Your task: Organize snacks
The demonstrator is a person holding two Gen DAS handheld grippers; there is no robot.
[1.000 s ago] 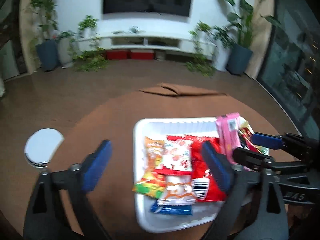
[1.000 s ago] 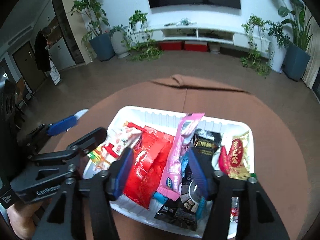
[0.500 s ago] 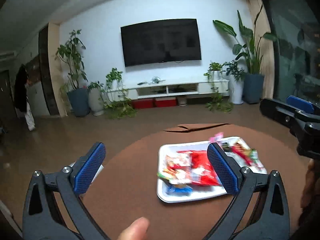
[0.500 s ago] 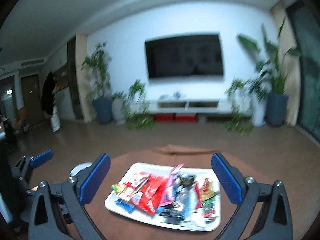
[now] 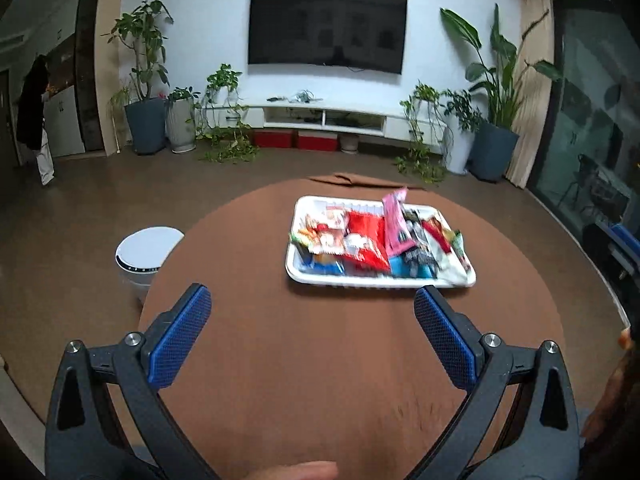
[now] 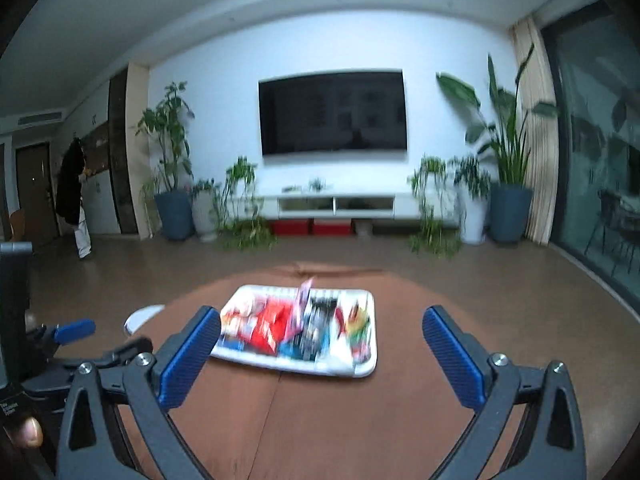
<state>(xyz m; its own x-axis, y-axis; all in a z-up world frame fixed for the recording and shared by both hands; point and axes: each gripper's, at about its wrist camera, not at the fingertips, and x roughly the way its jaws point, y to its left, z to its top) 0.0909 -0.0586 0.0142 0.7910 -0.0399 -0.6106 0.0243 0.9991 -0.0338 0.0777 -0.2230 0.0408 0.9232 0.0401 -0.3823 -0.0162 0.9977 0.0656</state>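
Observation:
A white tray (image 5: 380,282) heaped with snack packets sits on the far half of a round brown table (image 5: 320,360). A pink packet (image 5: 394,220) stands on edge in the heap beside a red bag (image 5: 366,236). My left gripper (image 5: 312,300) hovers over bare tabletop short of the tray, open and holding nothing. In the right wrist view the tray (image 6: 300,366), pink packet (image 6: 304,300) and red bag (image 6: 272,322) look blurred. My right gripper (image 6: 320,320) is open wide, well back from the tray, with nothing in it.
A white round-topped bin (image 5: 146,252) stands on the floor left of the table. The left gripper's blue fingertip (image 6: 74,330) shows at the right view's left edge. A person (image 5: 36,120) stands far left. Potted plants and a TV cabinet line the far wall.
Both grippers have drawn back and risen from over the tray. The right gripper's jaws, narrowed around the pink packet, have spread wide and left it in the tray.

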